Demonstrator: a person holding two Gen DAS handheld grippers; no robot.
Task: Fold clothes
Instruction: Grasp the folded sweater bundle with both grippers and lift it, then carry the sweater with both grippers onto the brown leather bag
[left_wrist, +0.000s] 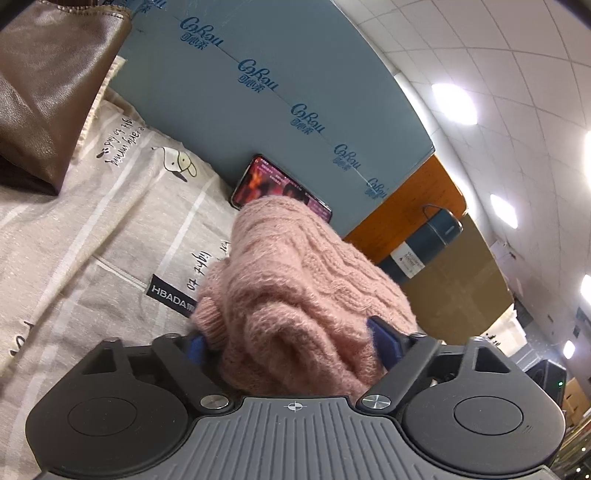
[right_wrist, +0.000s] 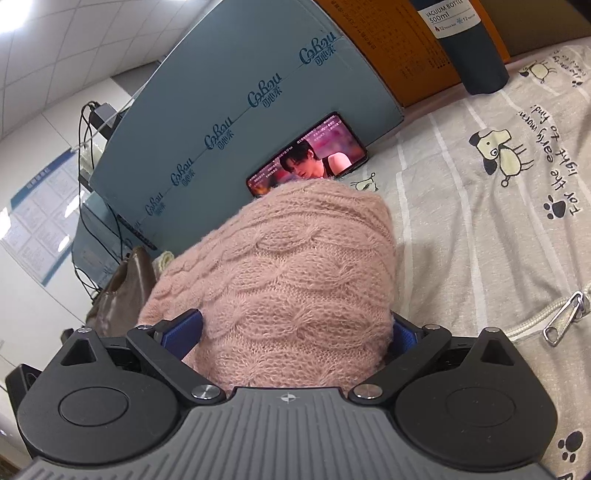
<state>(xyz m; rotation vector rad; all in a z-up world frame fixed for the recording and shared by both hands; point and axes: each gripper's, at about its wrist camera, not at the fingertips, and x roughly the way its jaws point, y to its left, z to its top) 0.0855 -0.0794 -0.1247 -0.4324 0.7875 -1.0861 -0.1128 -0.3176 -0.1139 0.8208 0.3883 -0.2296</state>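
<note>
A pink cable-knit sweater (left_wrist: 295, 280) is bunched between the blue pads of my left gripper (left_wrist: 291, 343), which is shut on it and holds it above the printed sheet. The same pink sweater (right_wrist: 288, 266) fills the jaws of my right gripper (right_wrist: 295, 332), also shut on it. The fabric hides both grippers' fingertips and drapes forward from each. Only part of the sweater shows in each view.
A grey printed bedsheet (right_wrist: 480, 229) covers the surface. A phone (right_wrist: 310, 155) playing video leans on a blue-grey box (right_wrist: 240, 92). A dark vacuum bottle (right_wrist: 469, 44) stands by an orange box (left_wrist: 410, 214). A brown leather bag (left_wrist: 48, 85) lies at left. A zipper pull (right_wrist: 565, 317) shows at right.
</note>
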